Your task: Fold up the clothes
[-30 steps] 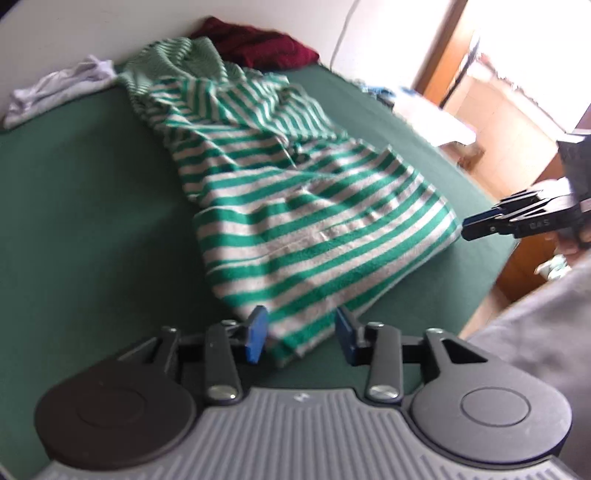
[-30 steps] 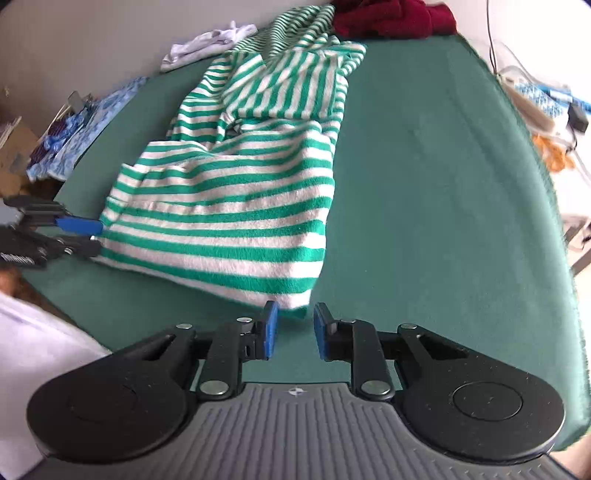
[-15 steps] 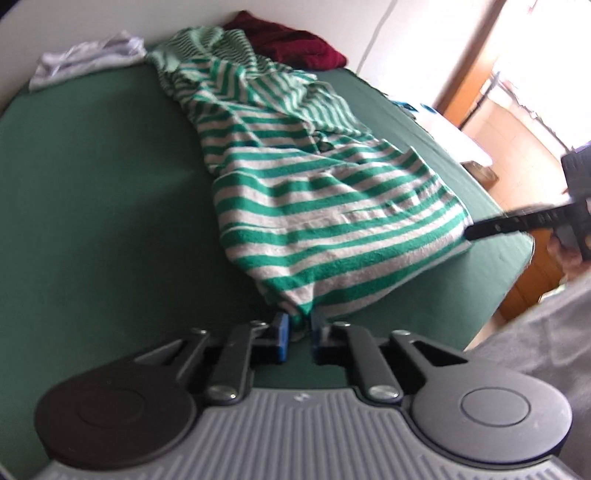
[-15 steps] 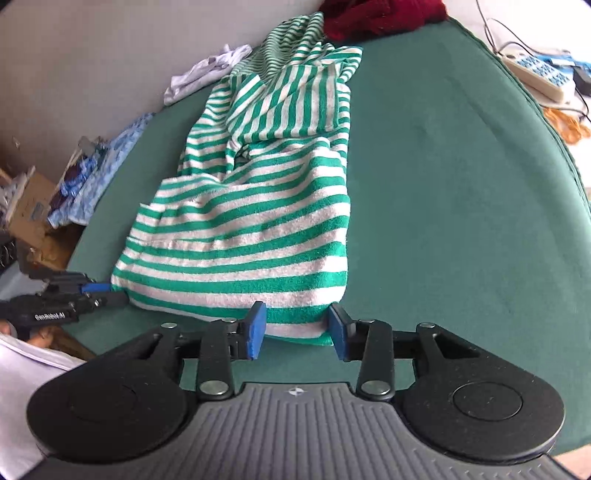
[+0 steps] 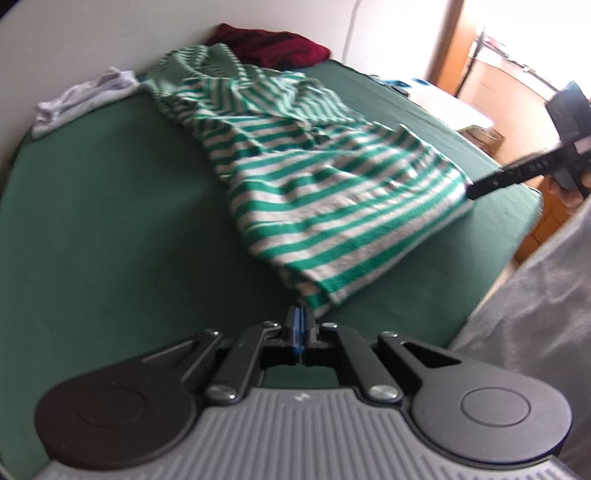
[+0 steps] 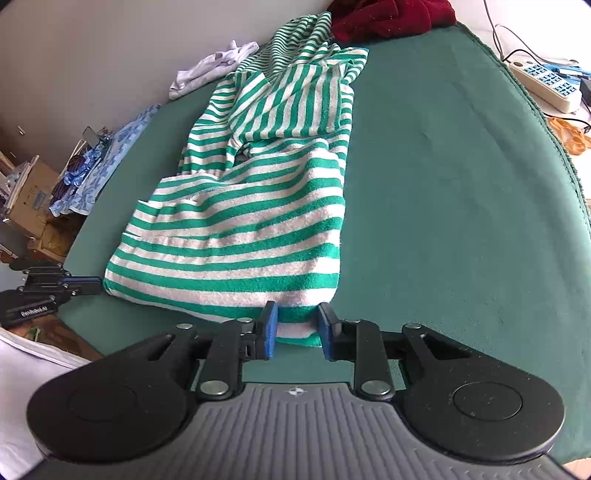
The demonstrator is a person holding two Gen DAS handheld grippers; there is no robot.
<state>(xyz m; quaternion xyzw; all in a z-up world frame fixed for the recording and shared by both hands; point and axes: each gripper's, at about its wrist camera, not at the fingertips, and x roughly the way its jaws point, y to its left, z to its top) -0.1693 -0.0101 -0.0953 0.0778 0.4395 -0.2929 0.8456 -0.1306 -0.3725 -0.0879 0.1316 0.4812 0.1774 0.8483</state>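
Observation:
A green-and-white striped garment [image 5: 325, 206] lies lengthwise on the green-covered table [image 5: 110, 221], hem toward me. My left gripper [image 5: 298, 326] is shut on the hem's near-left corner, its blue pads pressed together on the fabric. In the right wrist view the same garment [image 6: 251, 229] reaches to my right gripper [image 6: 297, 326], which is open with the hem's right corner between its blue pads. The left gripper [image 6: 94, 285] shows at the hem's far left corner. The right gripper [image 5: 474, 192] appears as a dark bar touching the opposite corner.
A dark red garment [image 6: 388, 14] and a white garment [image 6: 210, 68] lie at the table's far end. A blue patterned cloth [image 6: 107, 158] hangs off the left edge above a cardboard box [image 6: 29, 199]. A power strip [image 6: 546, 81] sits beyond the right edge.
My left gripper closed from open onto the hem corner. My right gripper opened wider and moved forward until the hem sits between its pads.

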